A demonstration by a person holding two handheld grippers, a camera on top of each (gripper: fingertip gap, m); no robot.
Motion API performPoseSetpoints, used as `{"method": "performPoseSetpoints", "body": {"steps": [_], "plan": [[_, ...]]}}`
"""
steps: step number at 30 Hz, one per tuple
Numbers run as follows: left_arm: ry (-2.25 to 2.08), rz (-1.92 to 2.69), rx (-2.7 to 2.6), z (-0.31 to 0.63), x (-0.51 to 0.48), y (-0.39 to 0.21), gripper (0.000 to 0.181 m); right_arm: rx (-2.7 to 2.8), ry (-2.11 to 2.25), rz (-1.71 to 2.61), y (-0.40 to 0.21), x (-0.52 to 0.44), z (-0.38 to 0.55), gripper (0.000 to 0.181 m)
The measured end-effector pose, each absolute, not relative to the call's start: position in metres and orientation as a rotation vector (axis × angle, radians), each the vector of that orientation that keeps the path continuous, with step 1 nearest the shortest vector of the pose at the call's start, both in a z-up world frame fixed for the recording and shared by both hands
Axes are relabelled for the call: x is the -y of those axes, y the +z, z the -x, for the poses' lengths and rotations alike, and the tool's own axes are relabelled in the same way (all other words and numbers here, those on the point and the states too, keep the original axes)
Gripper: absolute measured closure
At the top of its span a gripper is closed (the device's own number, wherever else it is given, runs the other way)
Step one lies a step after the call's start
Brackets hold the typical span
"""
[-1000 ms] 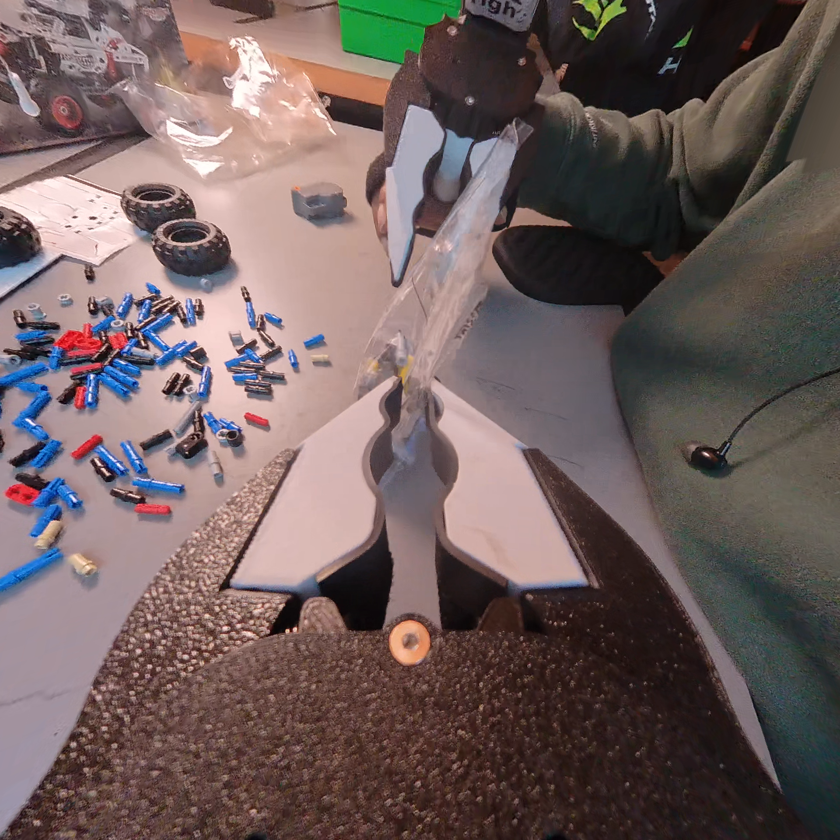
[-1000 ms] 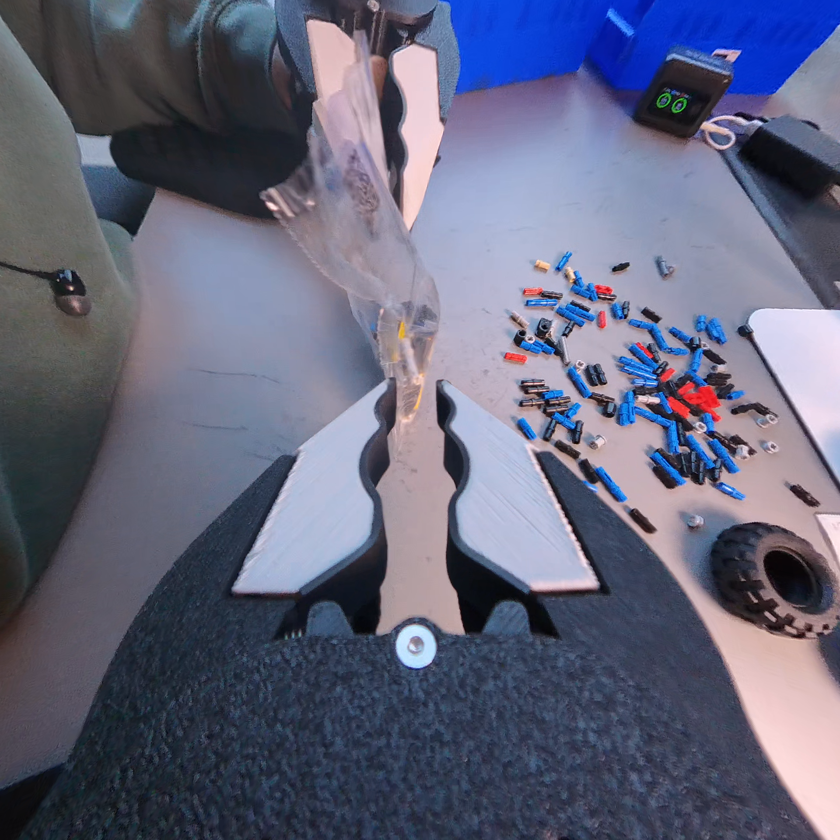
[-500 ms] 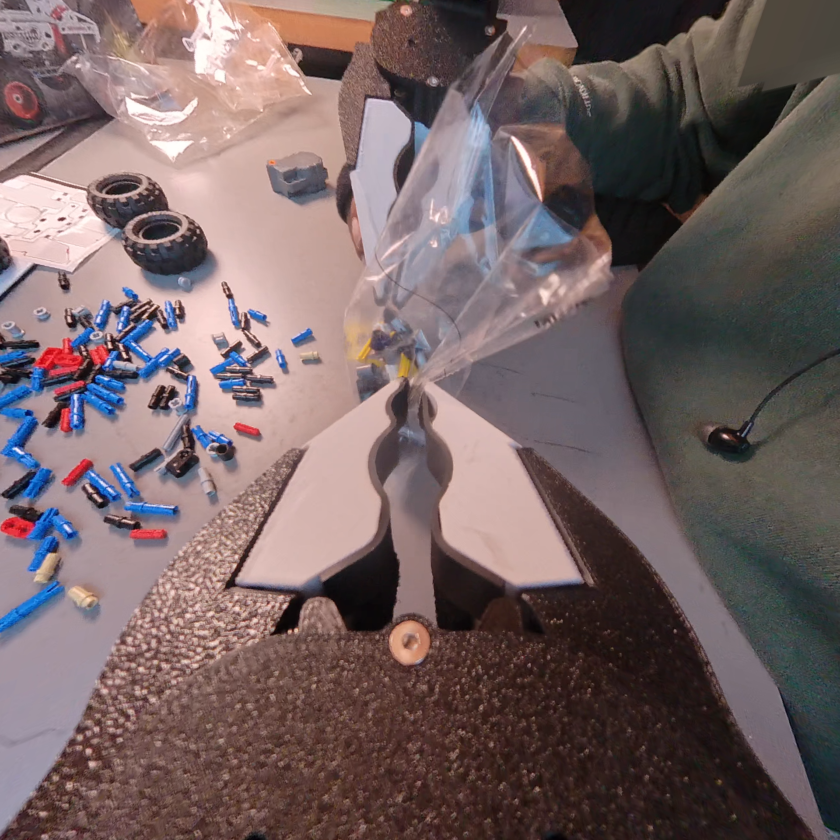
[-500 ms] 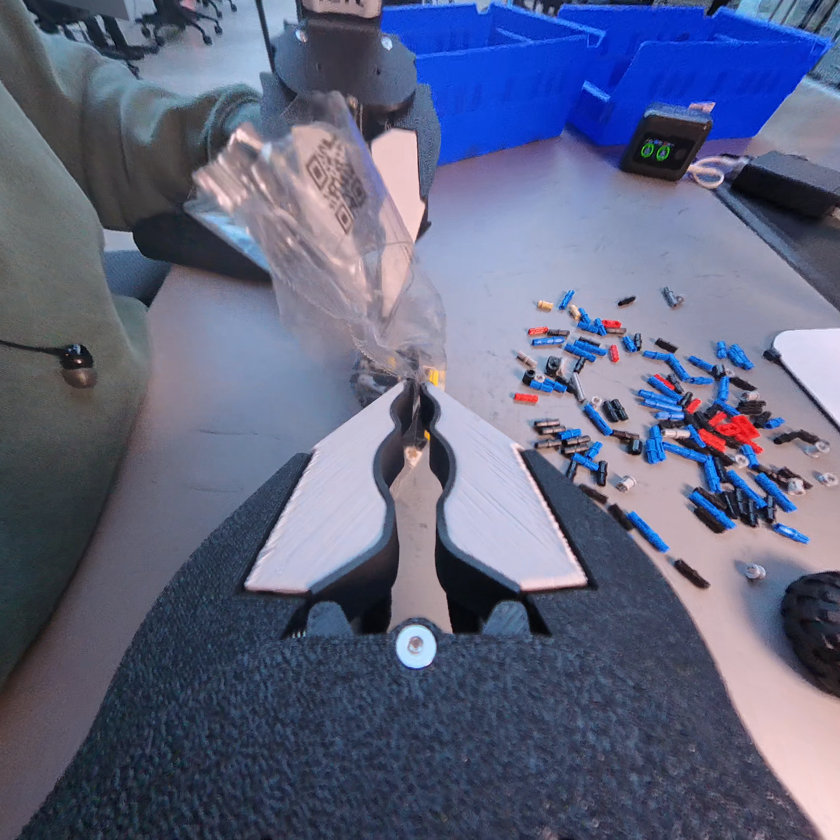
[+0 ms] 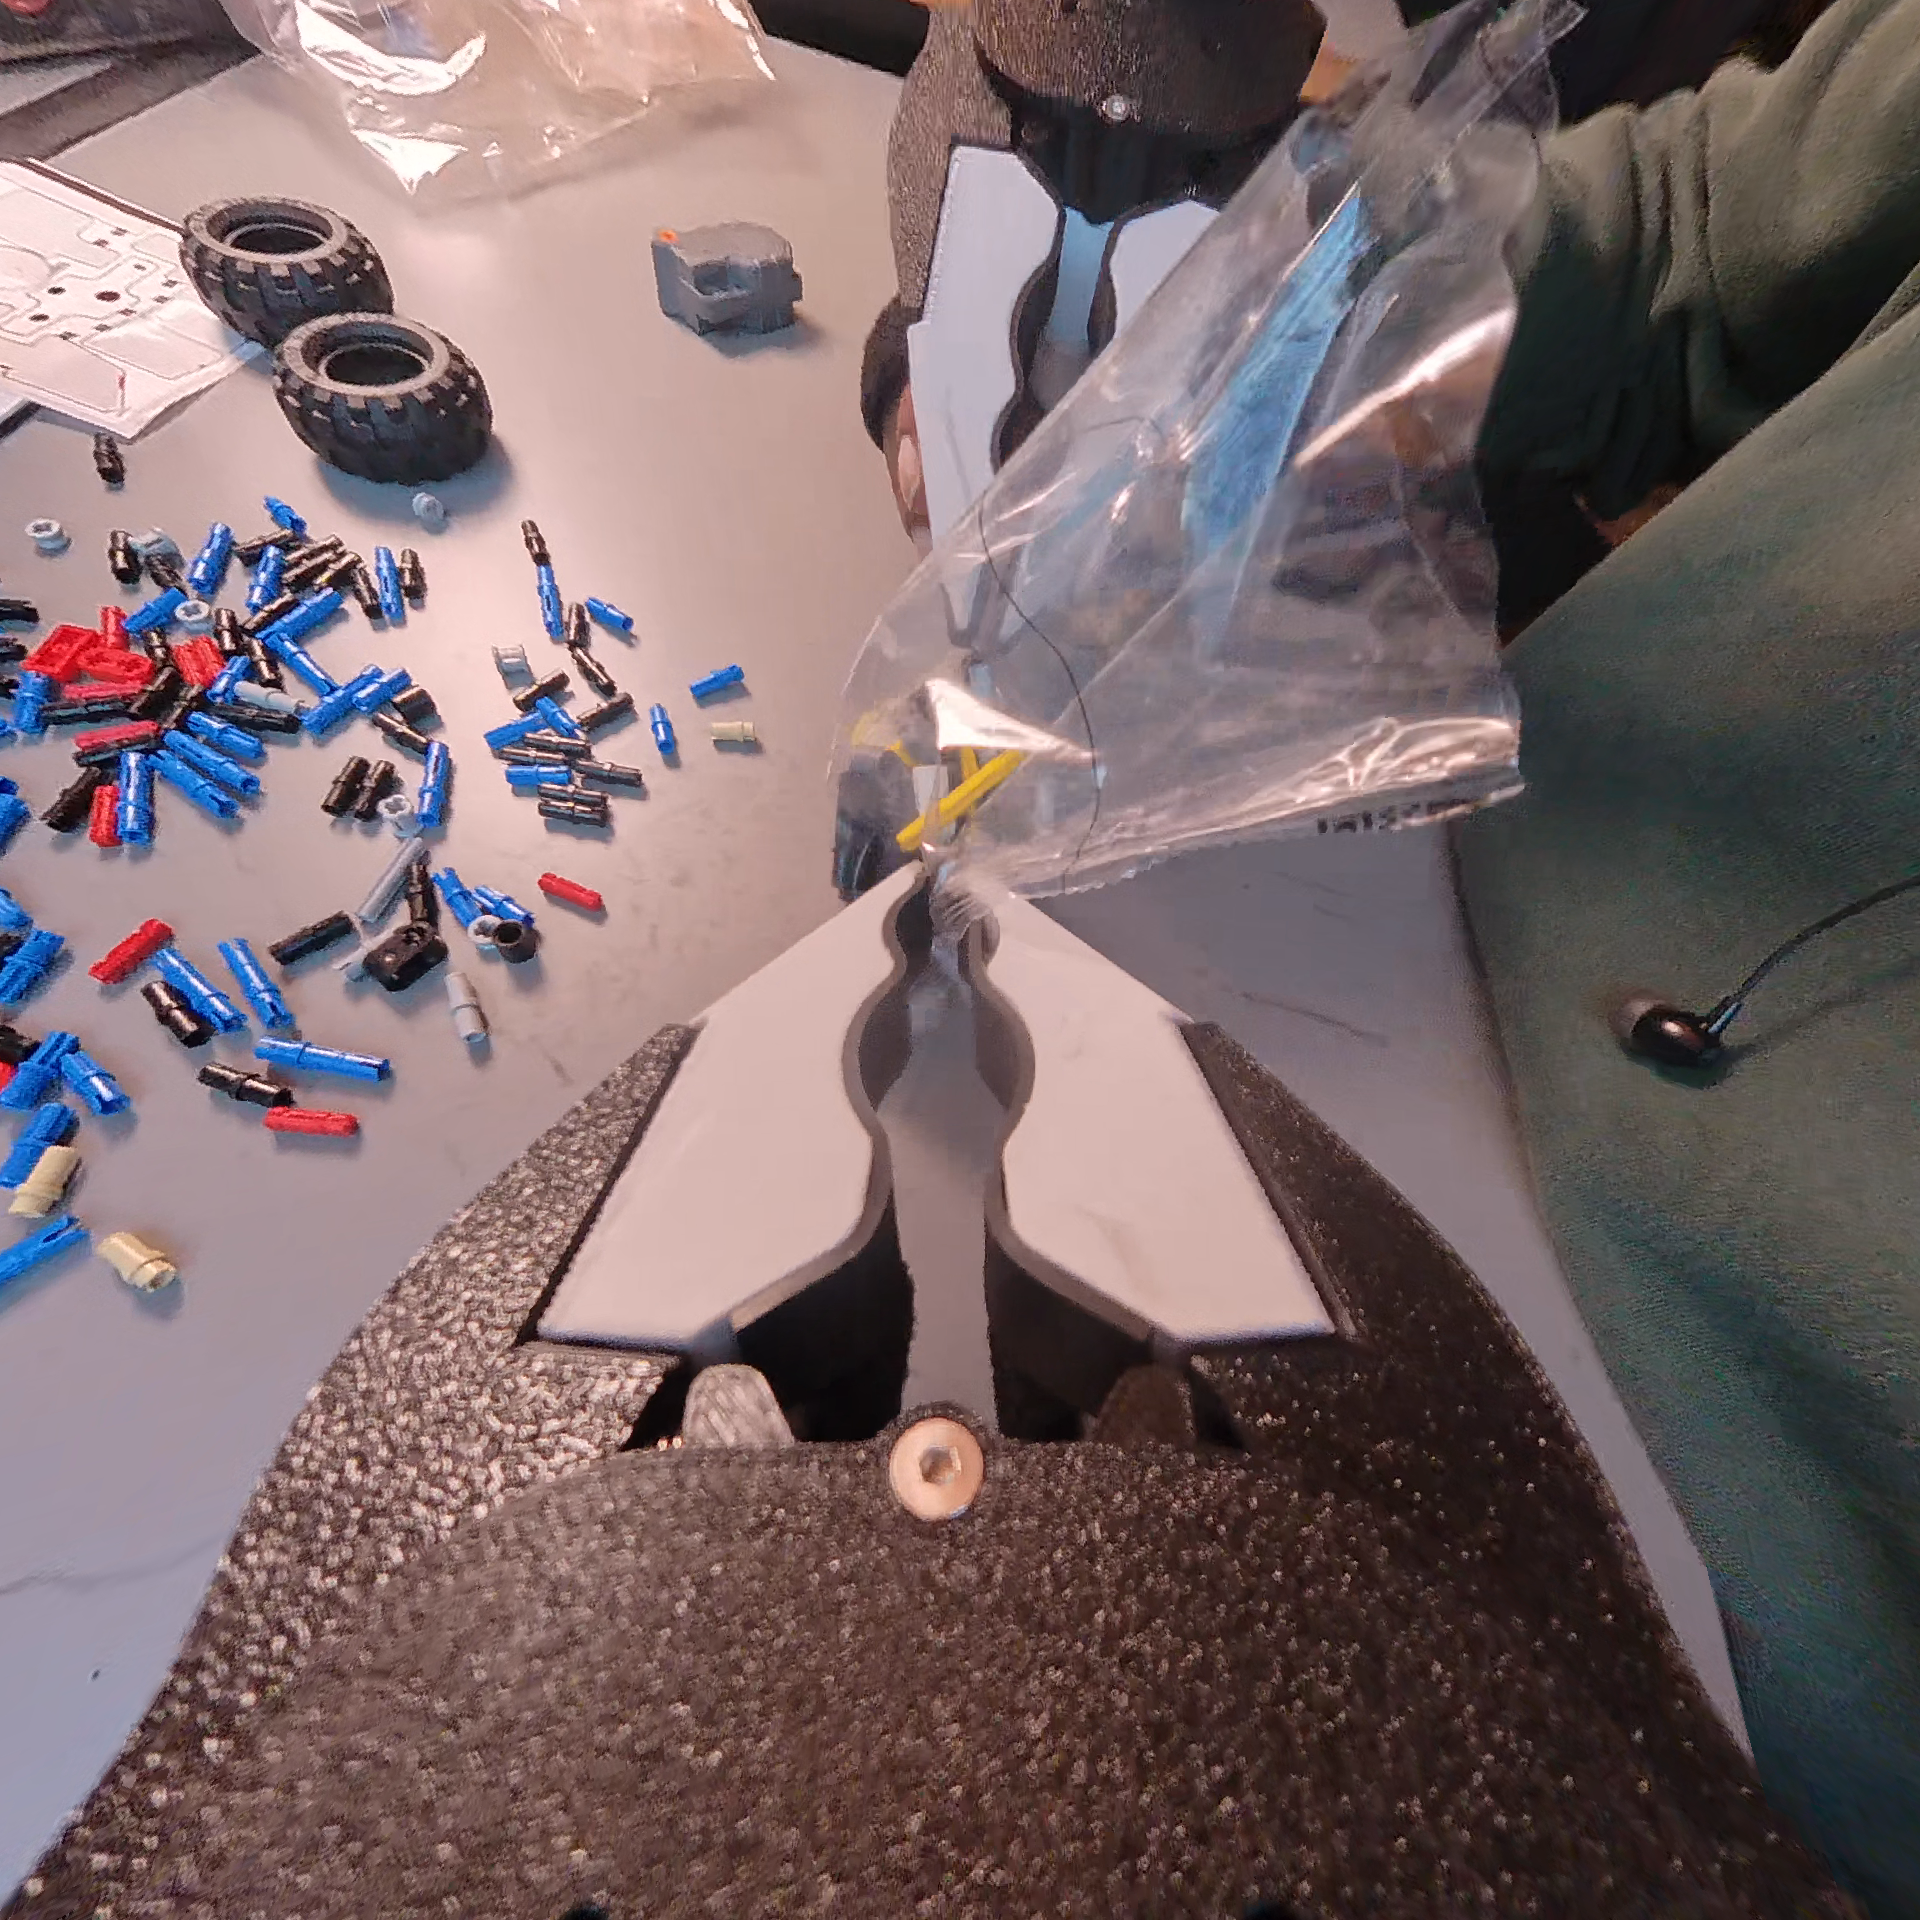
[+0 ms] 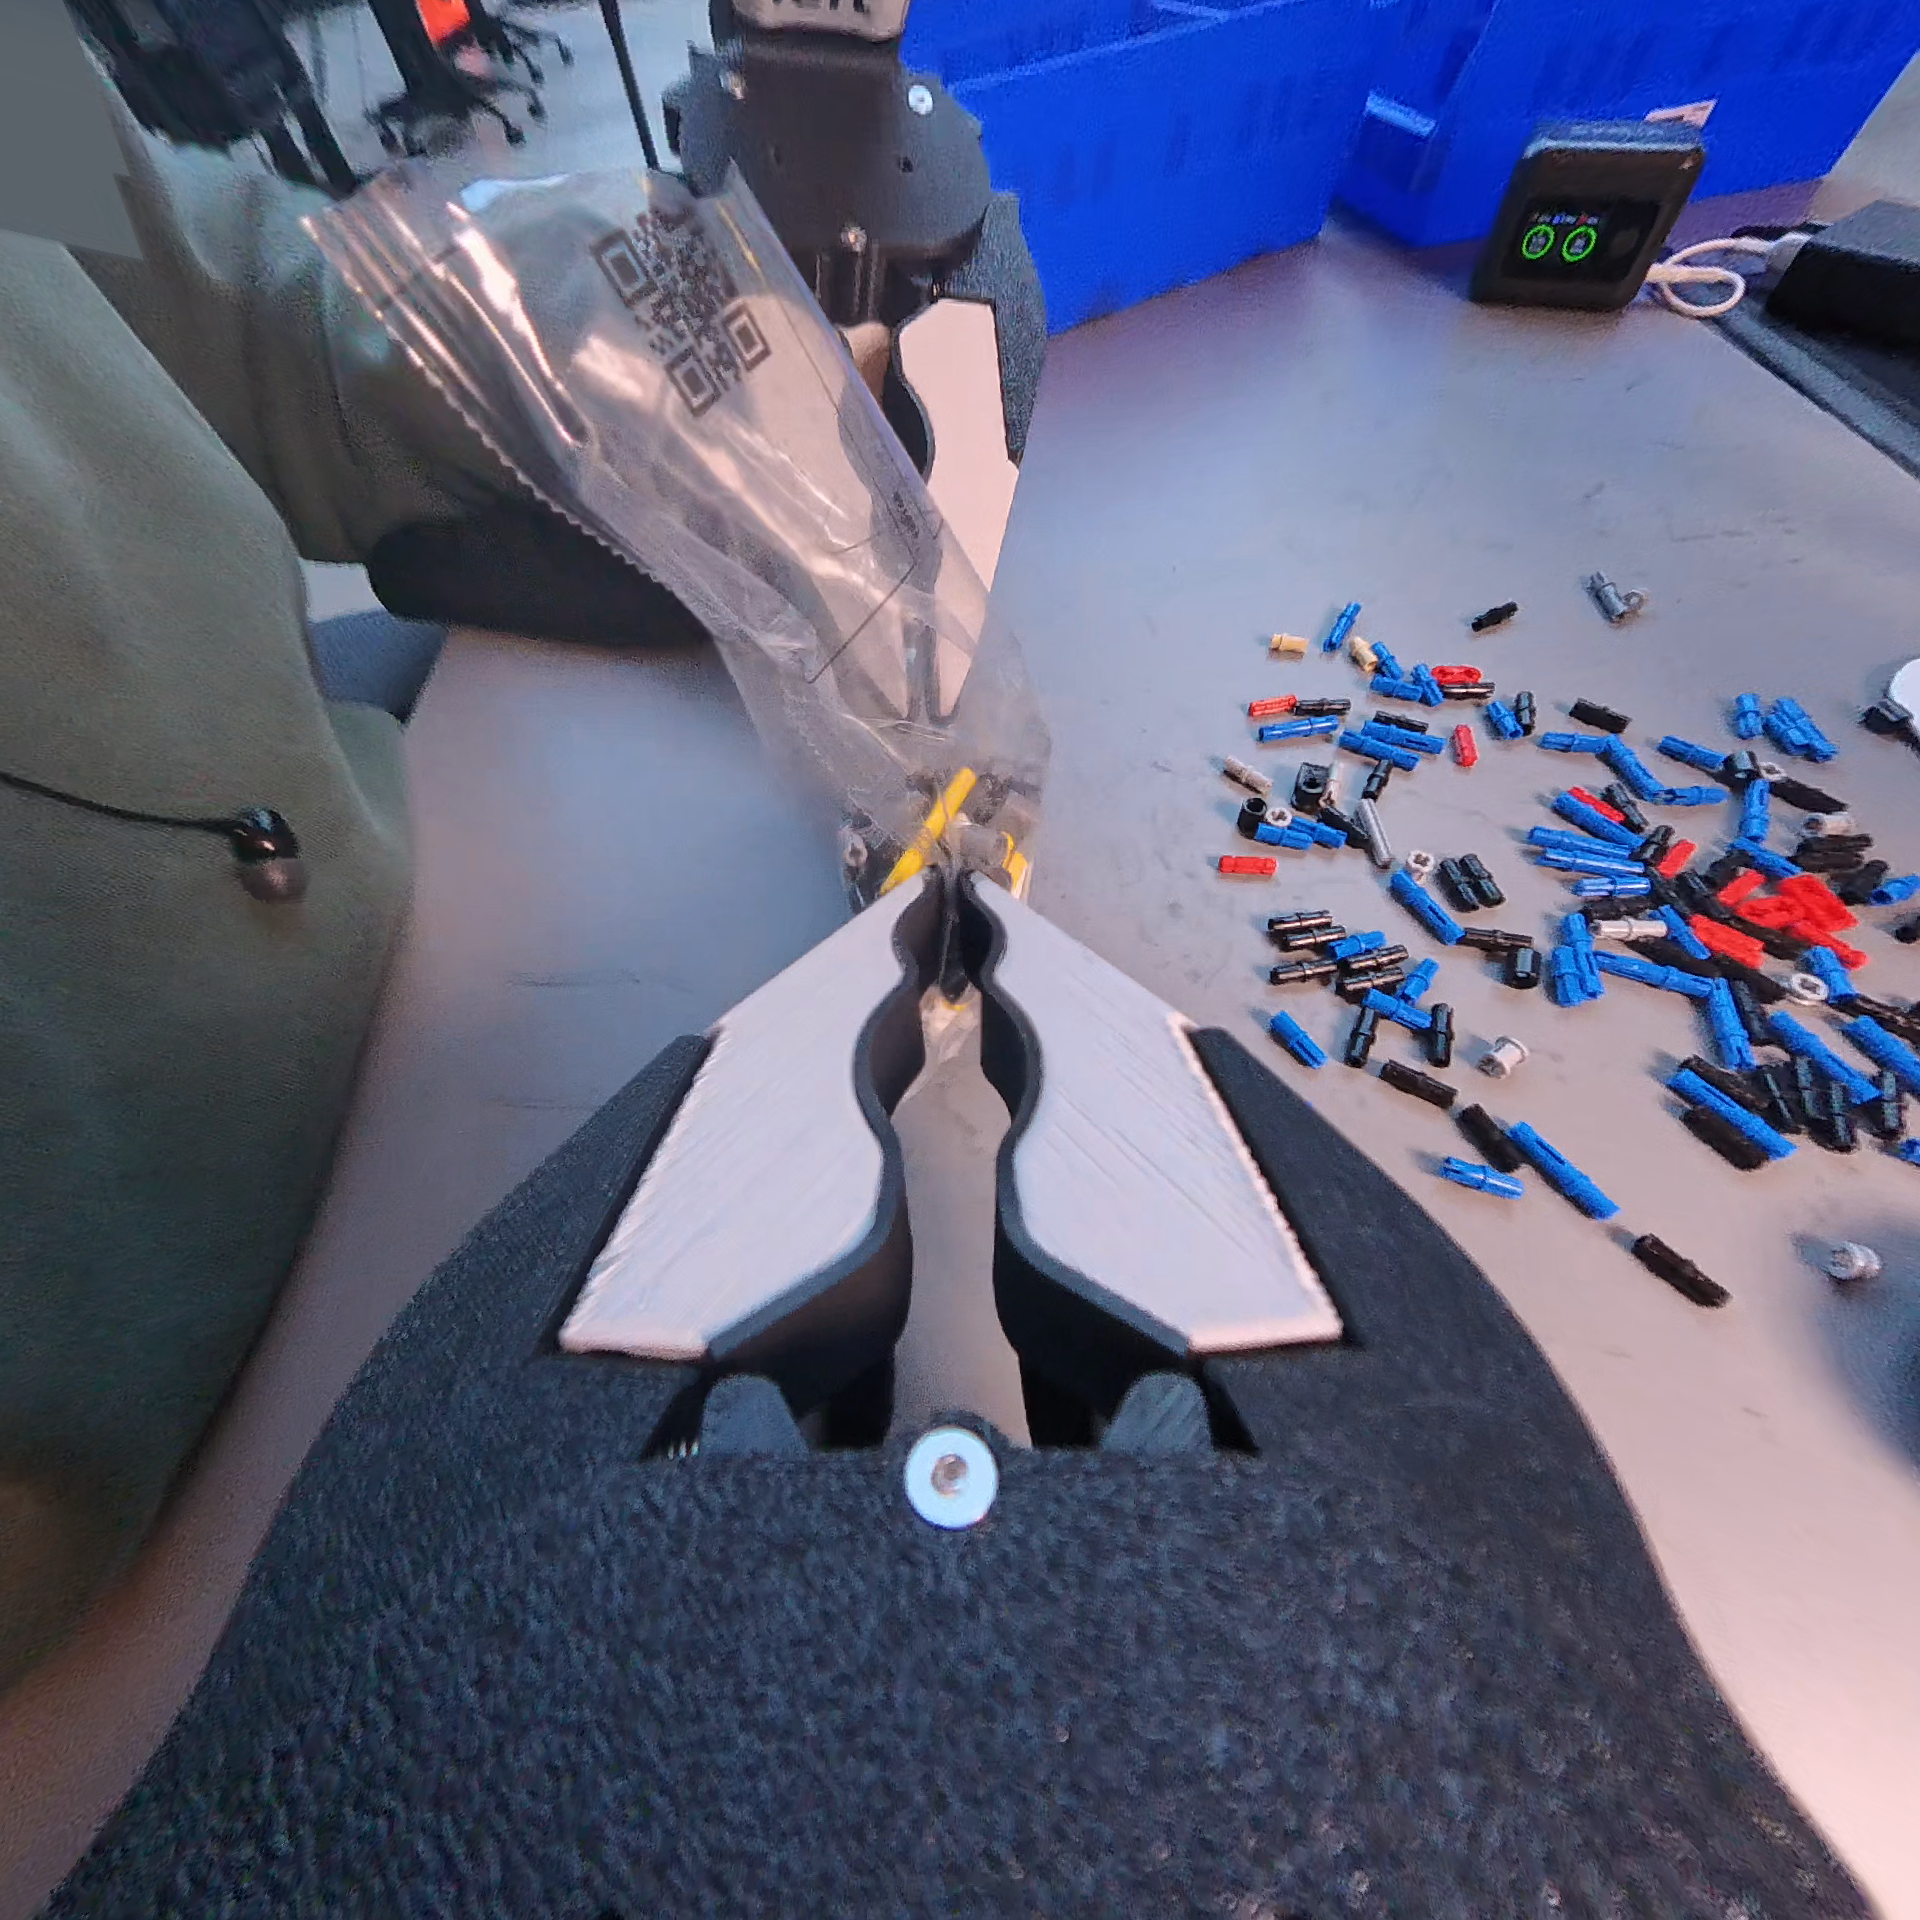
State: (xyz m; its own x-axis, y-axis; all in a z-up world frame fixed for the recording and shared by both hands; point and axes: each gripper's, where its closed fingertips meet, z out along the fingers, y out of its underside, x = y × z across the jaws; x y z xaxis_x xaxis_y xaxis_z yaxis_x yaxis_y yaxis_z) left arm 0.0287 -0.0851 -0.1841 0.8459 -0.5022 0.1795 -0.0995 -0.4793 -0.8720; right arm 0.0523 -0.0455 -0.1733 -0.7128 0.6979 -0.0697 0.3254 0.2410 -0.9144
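The left gripper (image 5: 948, 902) is pinched shut on one bottom corner of a clear plastic bag (image 5: 1226, 582), its tips meeting on the crumpled film right at the corner; the right gripper (image 6: 948, 896) is closed the same way on a corner of the same bag (image 6: 727, 468), with a twist of film running back between its fingers; the bag hangs above the grey table (image 5: 675, 436) between the two grippers, and small parts, among them a yellow stick (image 5: 961, 795), sit bunched in the low end just beyond both sets of tips; in the left wrist view the bag fans up and to the right toward a green sleeve (image 5: 1704, 239), and the right gripper's pale fingers (image 5: 971, 312) show behind it; in the right wrist view the bag rises up and left, its printed patch uppermost, with the left gripper's body behind it; to one side of the bag lies a loose scatter of blue, black and red pegs (image 5: 260, 748), also seen in the right wrist view (image 6: 1621, 894), well apart from the tips; beyond the pegs are two black tyres (image 5: 379, 400), a small grey block (image 5: 727, 275), and another empty clear bag (image 5: 499, 94) near the far edge; blue bins (image 6: 1299, 135) and a small black device with a lit screen (image 6: 1584, 213) stand at the table's back; the stretch of table directly under the bag and toward the person's green top (image 5: 1745, 1143) is bare.
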Motion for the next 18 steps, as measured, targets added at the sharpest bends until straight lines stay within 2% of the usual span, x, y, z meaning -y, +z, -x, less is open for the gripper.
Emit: {"method": "performPoseSetpoints", "body": {"steps": [3, 5, 8, 10, 11, 13, 18], "plan": [[-0.598, 2.023, -0.354, -0.021, 0.088, -0.176, 0.179, 2.151, 1.507, 1.002, -0.17, 0.036, -0.055, 0.181], [-0.627, 2.092, -0.343, -0.02, 0.092, -0.192, 0.177, 2.239, 1.432, 1.059, -0.191, 0.035, -0.059, 0.179], [-0.583, 2.108, -0.372, -0.023, 0.092, -0.198, 0.165, 2.287, 1.334, 1.041, -0.205, 0.038, -0.059, 0.154], [-0.563, 2.088, -0.381, -0.022, 0.091, -0.194, 0.163, 2.284, 1.327, 1.016, -0.202, 0.04, -0.058, 0.148], [-0.565, 2.081, -0.382, -0.023, 0.09, -0.193, 0.166, 2.268, 1.334, 1.004, -0.2, 0.041, -0.057, 0.152], [-0.56, 2.083, -0.387, -0.024, 0.089, -0.193, 0.177, 2.243, 1.366, 0.983, -0.194, 0.045, -0.055, 0.177], [-0.615, 2.011, -0.337, -0.027, 0.085, -0.175, 0.178, 2.113, 1.6, 1.047, -0.164, 0.042, -0.054, 0.18]]}}
